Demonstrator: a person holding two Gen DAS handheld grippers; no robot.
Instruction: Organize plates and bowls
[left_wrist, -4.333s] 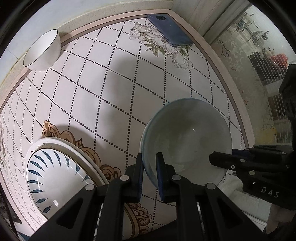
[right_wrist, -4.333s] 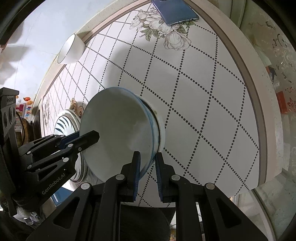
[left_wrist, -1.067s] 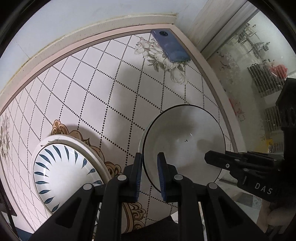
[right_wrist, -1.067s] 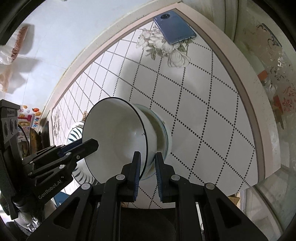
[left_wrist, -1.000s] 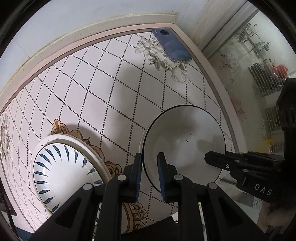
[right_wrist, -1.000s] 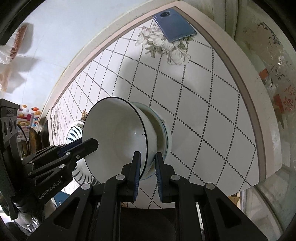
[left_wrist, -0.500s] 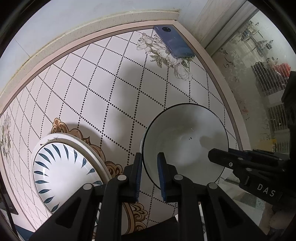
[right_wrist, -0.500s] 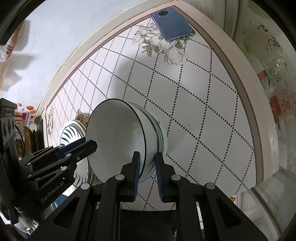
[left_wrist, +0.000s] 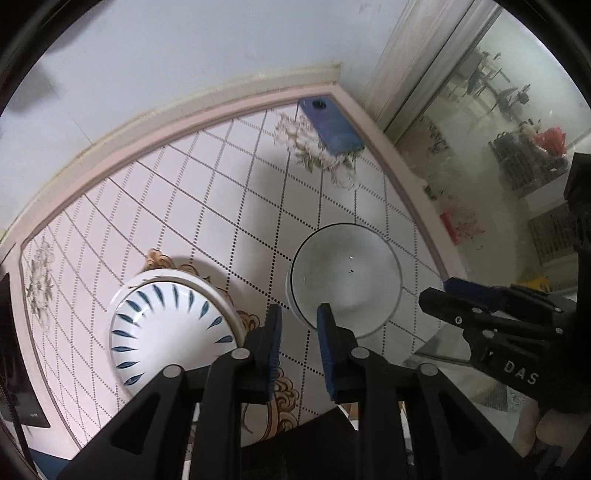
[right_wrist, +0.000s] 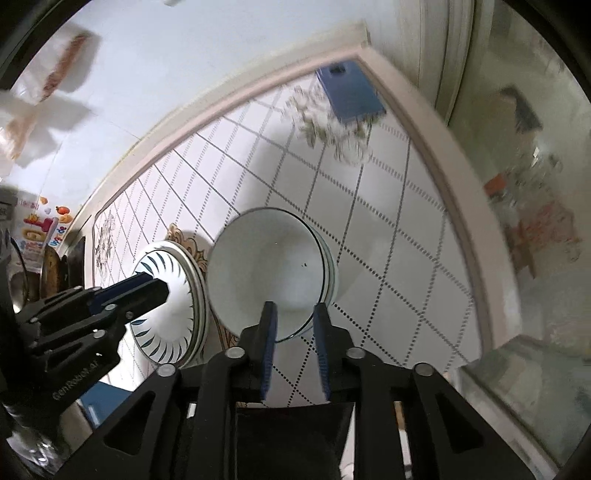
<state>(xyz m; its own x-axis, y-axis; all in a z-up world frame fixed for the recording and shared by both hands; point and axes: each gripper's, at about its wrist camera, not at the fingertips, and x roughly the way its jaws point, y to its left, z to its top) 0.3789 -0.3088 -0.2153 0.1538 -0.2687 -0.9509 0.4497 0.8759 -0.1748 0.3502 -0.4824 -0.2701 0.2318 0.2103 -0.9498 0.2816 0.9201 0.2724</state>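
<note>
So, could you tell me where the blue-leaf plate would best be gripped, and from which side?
Probably by its rim. The blue-leaf plate lies flat on the table with its raised edge exposed all round, and the left hand-held gripper is open beside it. Come from the near side, away from the stacked bowls, one finger above the edge and one below.

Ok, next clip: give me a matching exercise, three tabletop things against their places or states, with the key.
Things:
1. smartphone
2. white bowl with dark rim
3. blue leaf-pattern plate

Places or states:
A. nested in another bowl, near the table's right edge
B. lying flat at the far corner on the flower print
C. on the left, over the gold scroll print

Pairs: 1-B, 2-A, 3-C
</note>
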